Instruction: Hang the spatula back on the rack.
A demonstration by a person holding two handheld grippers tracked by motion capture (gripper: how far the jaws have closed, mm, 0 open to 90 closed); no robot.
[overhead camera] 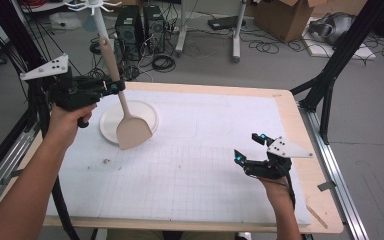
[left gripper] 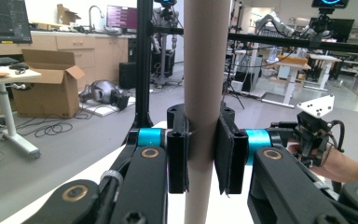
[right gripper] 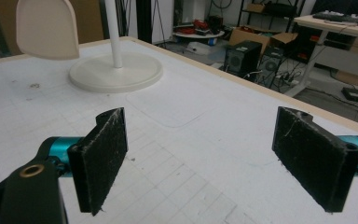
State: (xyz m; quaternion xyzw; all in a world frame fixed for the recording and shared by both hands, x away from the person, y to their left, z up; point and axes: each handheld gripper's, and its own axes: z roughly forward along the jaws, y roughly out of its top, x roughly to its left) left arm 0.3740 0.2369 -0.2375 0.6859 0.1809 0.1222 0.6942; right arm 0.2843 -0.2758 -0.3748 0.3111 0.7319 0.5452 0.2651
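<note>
Left gripper (overhead camera: 114, 88) clamps the spatula (overhead camera: 125, 117) handle, blade hanging over the stand (overhead camera: 111, 118) base at the mat's (overhead camera: 205, 135) far-left, pole right behind. Right gripper (overhead camera: 250, 148) jaws wide, empty, near right edge. Mid-mat open.
</note>
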